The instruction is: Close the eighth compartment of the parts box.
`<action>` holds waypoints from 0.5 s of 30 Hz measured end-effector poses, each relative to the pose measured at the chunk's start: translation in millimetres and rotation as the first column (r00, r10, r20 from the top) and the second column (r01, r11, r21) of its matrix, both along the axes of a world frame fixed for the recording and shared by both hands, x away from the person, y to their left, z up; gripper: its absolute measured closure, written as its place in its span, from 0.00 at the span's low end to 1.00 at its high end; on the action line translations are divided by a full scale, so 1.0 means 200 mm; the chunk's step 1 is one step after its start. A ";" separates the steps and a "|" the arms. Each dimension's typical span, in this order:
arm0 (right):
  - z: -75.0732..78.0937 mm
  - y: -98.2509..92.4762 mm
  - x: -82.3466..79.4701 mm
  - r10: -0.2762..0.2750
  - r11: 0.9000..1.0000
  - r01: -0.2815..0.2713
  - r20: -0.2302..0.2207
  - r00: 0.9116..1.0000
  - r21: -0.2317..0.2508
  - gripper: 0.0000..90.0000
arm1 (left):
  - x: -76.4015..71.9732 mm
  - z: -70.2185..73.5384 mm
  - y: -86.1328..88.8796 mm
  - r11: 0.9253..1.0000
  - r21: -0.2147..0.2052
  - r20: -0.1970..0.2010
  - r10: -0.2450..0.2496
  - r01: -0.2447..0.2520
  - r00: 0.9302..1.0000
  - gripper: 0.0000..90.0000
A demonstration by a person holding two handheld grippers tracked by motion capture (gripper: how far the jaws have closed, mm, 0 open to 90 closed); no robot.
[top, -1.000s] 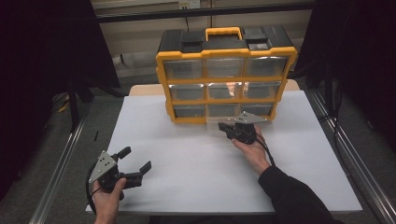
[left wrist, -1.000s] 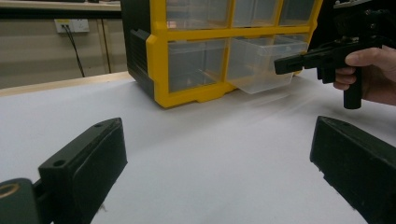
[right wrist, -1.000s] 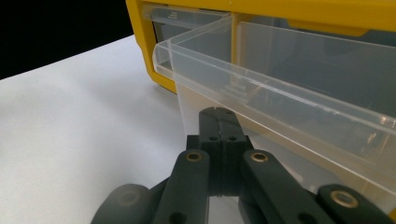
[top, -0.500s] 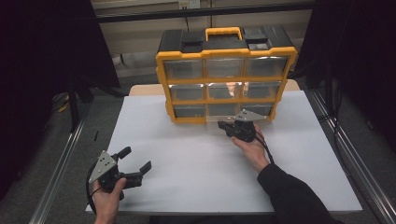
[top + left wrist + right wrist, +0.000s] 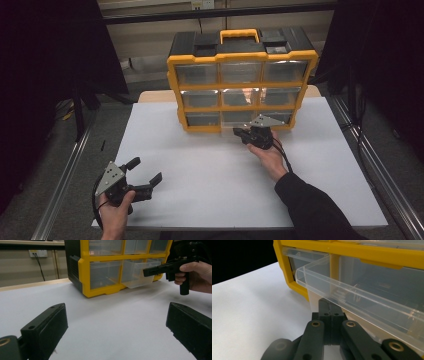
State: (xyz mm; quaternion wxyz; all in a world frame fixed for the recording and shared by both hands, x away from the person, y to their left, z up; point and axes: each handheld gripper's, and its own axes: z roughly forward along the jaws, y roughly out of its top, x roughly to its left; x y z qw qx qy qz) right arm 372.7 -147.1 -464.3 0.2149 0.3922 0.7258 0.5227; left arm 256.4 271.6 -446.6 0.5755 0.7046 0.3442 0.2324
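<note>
1. Drawer (image 5: 362, 300): clear, bottom row middle of the cabinet (image 5: 240, 80), pulled partly out; its front lip sits against the tips of the right tool (image 5: 242, 133).
2. Right tool: jaws pressed together, pinching the drawer's front.
3. Left tool (image 5: 147, 176): jaws spread, empty, well apart from the cabinet at the near worktop (image 5: 210, 165) edge.
4. Count: one cabinet, nine drawers, two tools.

This is looking like a lab or workshop: a white tabletop (image 5: 200, 165) sitting between metal rails (image 5: 65, 180), dark curtains (image 5: 50, 60) hanging around, a wall socket (image 5: 38, 253) showing behind.
</note>
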 end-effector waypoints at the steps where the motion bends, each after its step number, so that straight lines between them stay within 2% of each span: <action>1: 0.00 0.00 0.01 0.002 1.000 -0.002 0.001 1.000 0.000 1.00 | 0.00 0.00 0.00 1.000 -0.001 0.000 0.001 -0.001 1.000 0.04; 15: -0.01 0.00 0.03 -0.013 1.000 0.013 0.002 1.000 0.007 1.00 | 0.00 0.00 0.00 1.000 0.000 0.001 0.000 0.000 1.000 0.04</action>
